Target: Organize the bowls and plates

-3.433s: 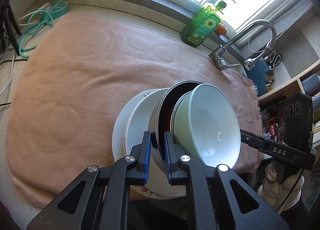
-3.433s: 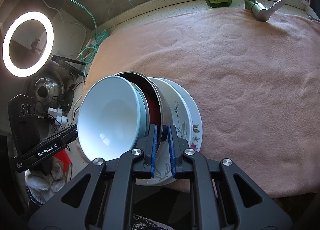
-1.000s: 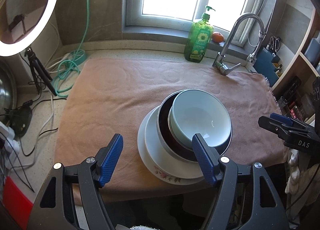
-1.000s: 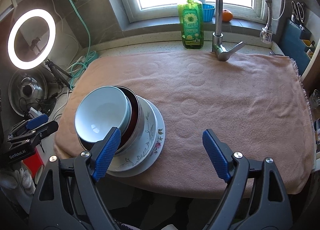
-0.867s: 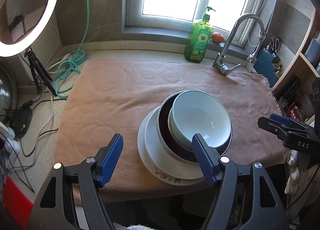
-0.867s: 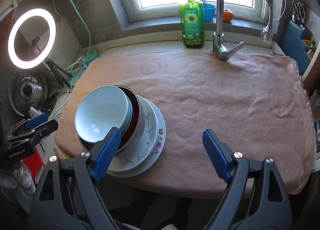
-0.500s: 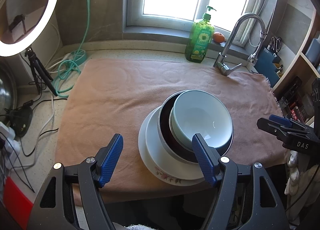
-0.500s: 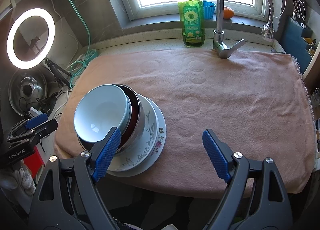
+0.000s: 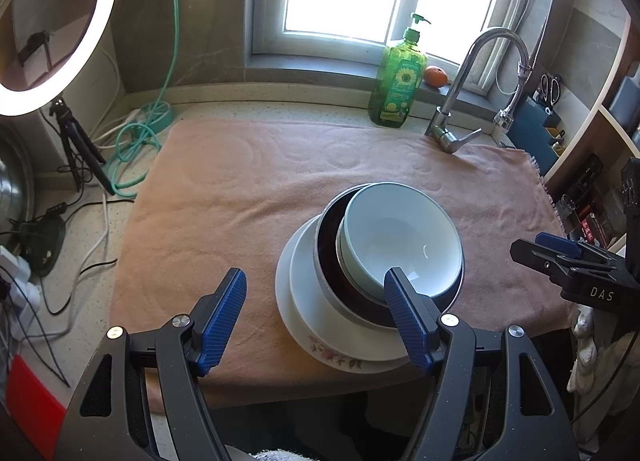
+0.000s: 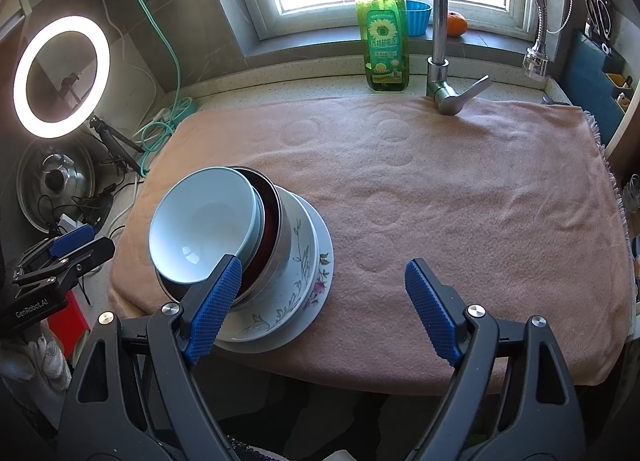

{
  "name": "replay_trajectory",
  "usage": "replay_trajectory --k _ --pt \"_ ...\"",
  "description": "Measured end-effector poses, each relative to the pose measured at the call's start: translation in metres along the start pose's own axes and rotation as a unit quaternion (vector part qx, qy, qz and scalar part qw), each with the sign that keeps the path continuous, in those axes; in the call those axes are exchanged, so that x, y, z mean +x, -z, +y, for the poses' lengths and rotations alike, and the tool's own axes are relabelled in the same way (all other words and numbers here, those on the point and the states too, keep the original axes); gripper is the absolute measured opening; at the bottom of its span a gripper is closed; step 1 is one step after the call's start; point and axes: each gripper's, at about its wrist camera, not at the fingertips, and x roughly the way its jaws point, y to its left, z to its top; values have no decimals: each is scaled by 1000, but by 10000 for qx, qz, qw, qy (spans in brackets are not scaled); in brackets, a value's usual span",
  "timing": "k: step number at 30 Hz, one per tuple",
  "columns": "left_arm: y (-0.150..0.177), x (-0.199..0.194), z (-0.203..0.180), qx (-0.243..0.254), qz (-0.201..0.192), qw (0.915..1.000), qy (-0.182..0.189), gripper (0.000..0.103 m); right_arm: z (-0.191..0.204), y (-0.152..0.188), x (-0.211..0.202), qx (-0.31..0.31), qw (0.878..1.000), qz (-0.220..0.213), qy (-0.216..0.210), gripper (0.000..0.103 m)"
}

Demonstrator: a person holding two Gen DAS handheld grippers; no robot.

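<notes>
On the pink towel [image 10: 440, 189] by the kitchen window, the dishes already stand nested at 7 o'clock — pale blue bowl [image 10: 204, 225] in steel bowl [image 10: 276, 229] on floral plates [image 10: 308, 277]; both left gripper [image 9: 316, 313] and right gripper [image 10: 320, 301] gape wide, empty — little seems left

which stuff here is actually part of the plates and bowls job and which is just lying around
Part of the job:
- pale blue bowl, on top
- metal bowl with dark red inside
- floral plate
- plain white plate, at the bottom
- left gripper and right gripper, both open

Just lying about:
- pink towel beneath the stack
- soap bottle
- faucet
- orange
- ring light
</notes>
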Motion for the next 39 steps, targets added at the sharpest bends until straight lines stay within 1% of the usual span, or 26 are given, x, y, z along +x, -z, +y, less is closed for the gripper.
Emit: replay_trajectory --k 19,24,39 --pt "-1 -2 -3 13 -7 10000 3 71 1 1 -1 12 10000 7 -13 86" --pt "0 -2 -3 20 -14 10000 -41 71 0 0 2 35 10000 55 -16 86" --pt "-3 2 -2 40 -17 10000 -20 71 -6 -1 11 95 9998 144 -32 86"
